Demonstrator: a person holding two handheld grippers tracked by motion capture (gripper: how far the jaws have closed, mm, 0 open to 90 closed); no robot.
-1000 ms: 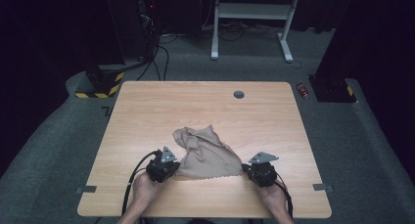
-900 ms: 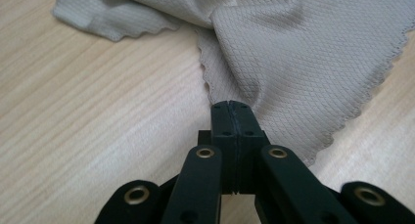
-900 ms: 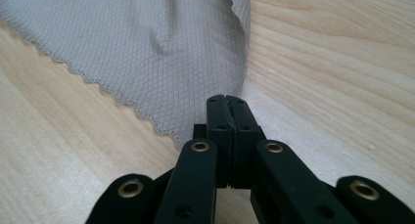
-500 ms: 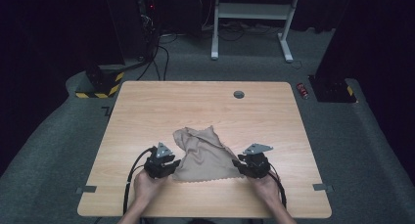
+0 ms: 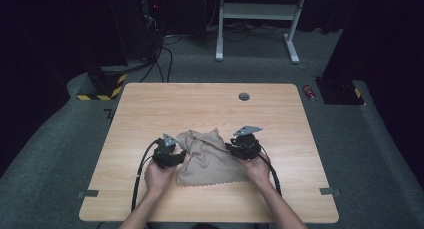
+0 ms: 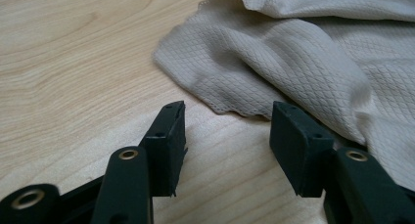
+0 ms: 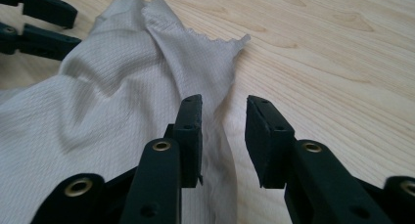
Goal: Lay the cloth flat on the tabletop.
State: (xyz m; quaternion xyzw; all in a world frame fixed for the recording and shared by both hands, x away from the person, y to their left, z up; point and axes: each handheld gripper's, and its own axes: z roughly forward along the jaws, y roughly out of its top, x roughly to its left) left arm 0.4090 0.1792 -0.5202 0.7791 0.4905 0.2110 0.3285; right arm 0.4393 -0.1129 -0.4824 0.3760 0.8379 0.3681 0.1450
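A beige waffle-weave cloth (image 5: 210, 159) lies crumpled on the wooden table (image 5: 150, 109), near the front middle. My left gripper (image 5: 180, 154) sits at the cloth's left edge. Its jaws stand open (image 6: 227, 131) over bare wood, and the cloth's scalloped hem (image 6: 235, 109) lies just ahead of them. My right gripper (image 5: 231, 147) is at the cloth's upper right side. It is open with a narrower gap (image 7: 222, 121), and a raised fold of cloth (image 7: 215, 87) runs into that gap. The left gripper's jaws (image 7: 44, 23) show beyond the cloth.
A small dark round grommet (image 5: 244, 96) is set into the table near its far edge. Black cables (image 5: 140, 171) trail from both grippers toward the front. Beyond the table are a white desk frame (image 5: 260, 19) and dark equipment on grey carpet.
Both grippers have moved forward and inward to the cloth's sides; the right one has shifted farthest left. The cloth looks slightly more bunched.
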